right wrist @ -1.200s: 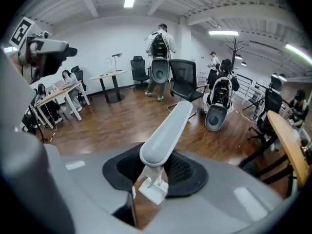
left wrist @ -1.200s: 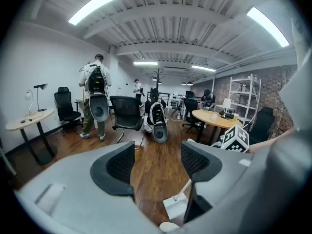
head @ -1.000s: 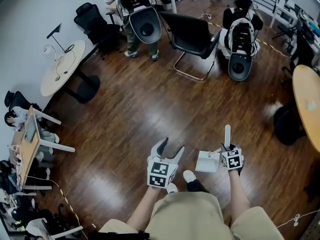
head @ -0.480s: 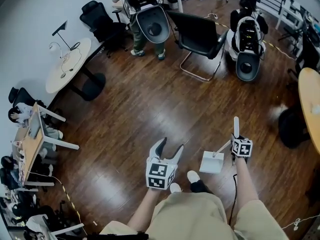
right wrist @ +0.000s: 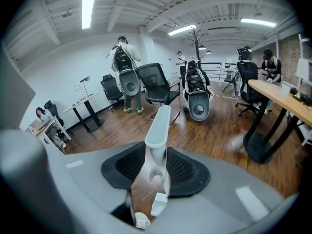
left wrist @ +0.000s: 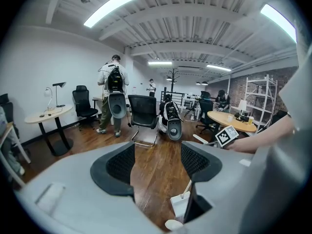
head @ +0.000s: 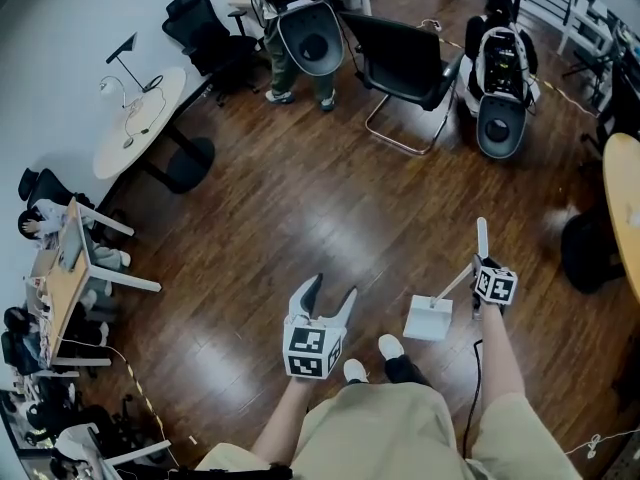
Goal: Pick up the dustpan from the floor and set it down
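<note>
A white dustpan (head: 428, 318) has its pan low at the wooden floor, right of the person's feet; touching cannot be told. Its long handle (head: 481, 234) rises through my right gripper (head: 477, 265). In the right gripper view the handle (right wrist: 158, 126) stands between the two dark pads, which still touch it while the jaws have just been opening a little. My left gripper (head: 330, 290) hovers to the left of the pan, its fingers apart with only floor between them. The left gripper view shows the dustpan (left wrist: 180, 204) low to the right of that gripper (left wrist: 157, 162).
A black office chair (head: 400, 63) and a black-and-white machine (head: 497, 78) stand ahead on the wooden floor. A person with a backpack unit (head: 300, 28) stands at the back. A round table (head: 135, 118) is at the left and a wooden table's edge (head: 628, 198) at the right.
My right gripper has moved to the right with the dustpan handle, and the pan has shifted right with it. The left gripper has drifted slightly and stayed as it was.
</note>
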The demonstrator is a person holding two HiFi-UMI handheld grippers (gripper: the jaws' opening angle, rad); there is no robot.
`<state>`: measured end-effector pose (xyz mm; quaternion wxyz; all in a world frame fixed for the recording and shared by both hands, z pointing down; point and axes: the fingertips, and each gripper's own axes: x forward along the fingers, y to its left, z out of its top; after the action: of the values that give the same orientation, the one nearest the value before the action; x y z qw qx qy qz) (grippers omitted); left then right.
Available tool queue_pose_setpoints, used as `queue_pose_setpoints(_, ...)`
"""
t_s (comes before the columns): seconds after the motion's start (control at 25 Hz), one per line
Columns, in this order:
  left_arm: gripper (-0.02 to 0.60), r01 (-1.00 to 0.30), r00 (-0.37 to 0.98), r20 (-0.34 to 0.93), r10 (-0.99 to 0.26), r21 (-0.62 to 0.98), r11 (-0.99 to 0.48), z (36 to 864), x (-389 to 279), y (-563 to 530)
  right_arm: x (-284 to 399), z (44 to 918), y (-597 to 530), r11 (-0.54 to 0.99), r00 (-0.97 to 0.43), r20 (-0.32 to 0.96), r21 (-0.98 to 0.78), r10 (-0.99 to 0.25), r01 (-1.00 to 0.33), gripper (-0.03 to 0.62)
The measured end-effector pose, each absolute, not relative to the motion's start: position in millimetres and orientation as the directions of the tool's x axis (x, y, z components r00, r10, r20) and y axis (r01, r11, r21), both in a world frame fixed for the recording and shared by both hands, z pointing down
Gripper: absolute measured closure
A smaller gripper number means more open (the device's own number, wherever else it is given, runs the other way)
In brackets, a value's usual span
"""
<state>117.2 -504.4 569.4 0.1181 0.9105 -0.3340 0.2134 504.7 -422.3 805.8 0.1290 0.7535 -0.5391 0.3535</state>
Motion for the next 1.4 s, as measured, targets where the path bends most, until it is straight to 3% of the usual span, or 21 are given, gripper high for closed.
queue_pose_setpoints(0.16, 0.293, -0.652, 0.684, 0.472, -0.556, 0.055, -0.756, 573.0, 114.0, -505.7, 505.2, 802.6, -422.7, -0.401, 0.183, 0.668, -0.188, -0.721, -0.896, 0.453)
queue_pose_setpoints(0.32, 0.293, -0.65, 0.688, 0.456, -0.565, 0.041, -0.759, 576.9, 117.3, -504.8, 493.4, 774.4, -418.2, -0.449, 0.229, 0.581, -0.268, -0.781, -0.852, 0.444)
queue_pose_setpoints(0.4, 0.293, -0.656, 0.689, 0.448, -0.57, 0.051, -0.753, 575.2, 113.1, -503.3, 459.9, 756.8, -419.1, -0.391, 0.18, 0.512, -0.341, -0.84, -0.855, 0.376)
queue_pose_setpoints(0.6, 0.293, -0.712, 0.661, 0.41, -0.629, 0.075, -0.699, 559.7, 91.2, -503.6, 342.1, 684.1, -441.3, -0.083, -0.061, 0.341, -0.393, -0.938, -0.916, 0.309)
queue_pose_setpoints(0.92, 0.293, -0.854, 0.516, 0.254, -0.818, 0.081, -0.514, 500.7, 0.4, -531.2, 173.6, 512.5, -516.8, 0.338, -0.347, 0.055, -0.131, -0.936, -0.932, 0.272)
queue_pose_setpoints(1.16, 0.295, -0.933, 0.359, 0.058, -0.932, 0.023, -0.358, 440.5, -58.8, -529.4, 128.3, 434.4, -531.9, 0.358, -0.358, -0.038, 0.008, -0.933, -0.934, 0.272)
queue_pose_setpoints(1.4, 0.295, -0.951, 0.306, 0.012, -0.952, 0.047, -0.305, 428.8, -87.7, -526.7, 105.2, 418.5, -534.4, 0.388, -0.391, -0.05, 0.061, -0.919, -0.92, 0.272)
